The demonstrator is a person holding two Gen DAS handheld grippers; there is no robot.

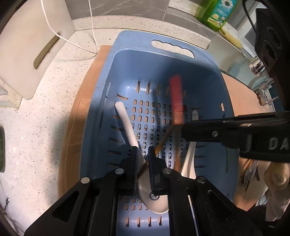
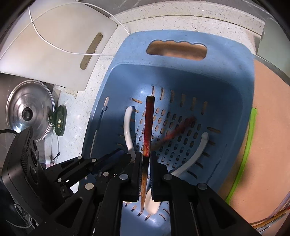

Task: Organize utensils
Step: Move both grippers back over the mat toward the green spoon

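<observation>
A blue perforated basket (image 1: 126, 41) (image 2: 226, 54) holds two white ceramic spoons (image 2: 127, 130) (image 2: 195, 150). My left gripper (image 1: 142, 150) hangs over the left spoon (image 1: 125, 119). Its jaws stand slightly apart, and a thin brown chopstick (image 1: 163, 139) slants loosely between them without being pinched. That chopstick (image 2: 177, 130) is a blur in the right wrist view. My right gripper (image 2: 145, 154) is shut on a second, red-topped chopstick (image 2: 148, 123), held upright over the basket floor. In the left wrist view the right gripper (image 1: 183, 130) reaches in from the right with the red chopstick (image 1: 175, 99).
The basket sits on a brown mat (image 1: 78, 118) on a speckled counter. A white cutting board (image 1: 32, 45) with a cord over it lies to the left, beside a steel pot lid (image 2: 29, 112). A green soap bottle (image 1: 217, 12) and a tap (image 1: 257, 67) stand behind on the right.
</observation>
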